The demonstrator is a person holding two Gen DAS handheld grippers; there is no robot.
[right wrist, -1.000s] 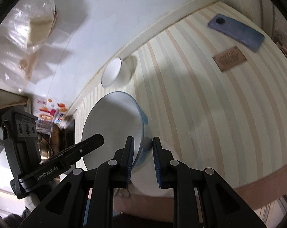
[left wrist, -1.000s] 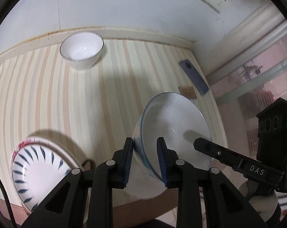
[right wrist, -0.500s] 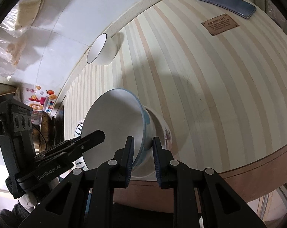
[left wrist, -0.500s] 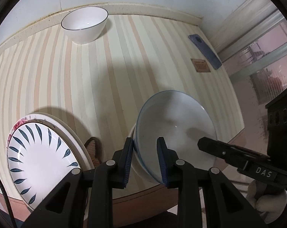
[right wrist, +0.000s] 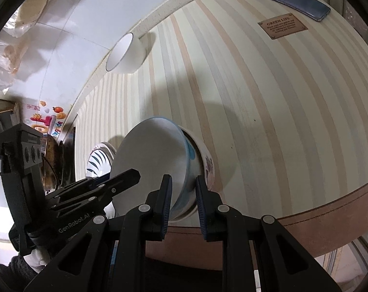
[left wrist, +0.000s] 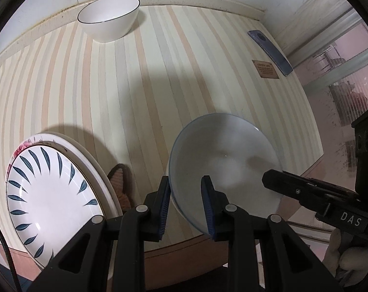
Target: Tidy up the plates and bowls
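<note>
A blue-rimmed white bowl (left wrist: 225,155) sits nested in a floral bowl (right wrist: 207,160) near the table's front edge; it also shows in the right wrist view (right wrist: 149,160). My left gripper (left wrist: 186,204) is shut on its near rim. My right gripper (right wrist: 182,203) is shut on the opposite rim, its jaws straddling the wall. A leaf-patterned plate (left wrist: 47,192) lies stacked on a larger floral plate (left wrist: 86,155) at the front left. A white bowl with a dark rim (left wrist: 108,18) stands at the back by the wall.
A blue phone (left wrist: 270,52) and a small brown plaque (left wrist: 265,69) lie at the table's right side. A brown object (left wrist: 119,187) sits between plates and bowls. The striped table's front edge (right wrist: 329,209) is close below.
Both grippers have lowered the blue-rimmed bowl from a tilted, raised position down into the floral bowl. The table has come nearer in both views.
</note>
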